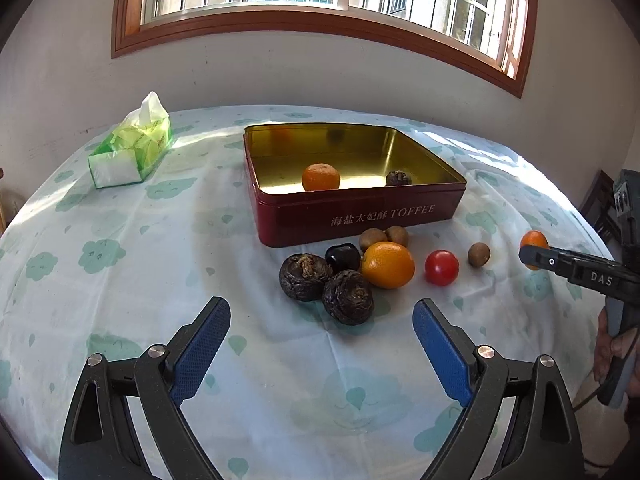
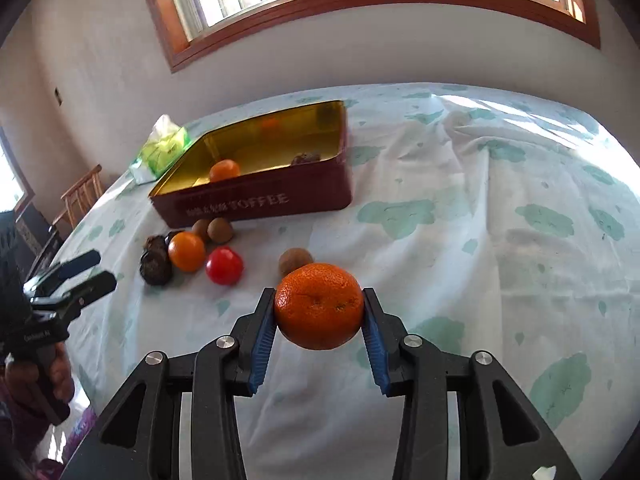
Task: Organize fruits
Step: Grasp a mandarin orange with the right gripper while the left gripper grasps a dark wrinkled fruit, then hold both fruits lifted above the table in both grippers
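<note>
My right gripper is shut on an orange mandarin, held just above the cloth at the right of the fruit pile. My left gripper stands open and empty, just short of two dark wrinkled fruits. Behind these lie a large orange, a red tomato, a glossy dark fruit and small brown fruits. The red toffee tin sits beyond them. It holds a mandarin and a dark fruit.
A green tissue pack lies at the table's back left. A wooden chair stands off the table's left side. The table wears a white cloth with green prints; a wall with a window rises behind it.
</note>
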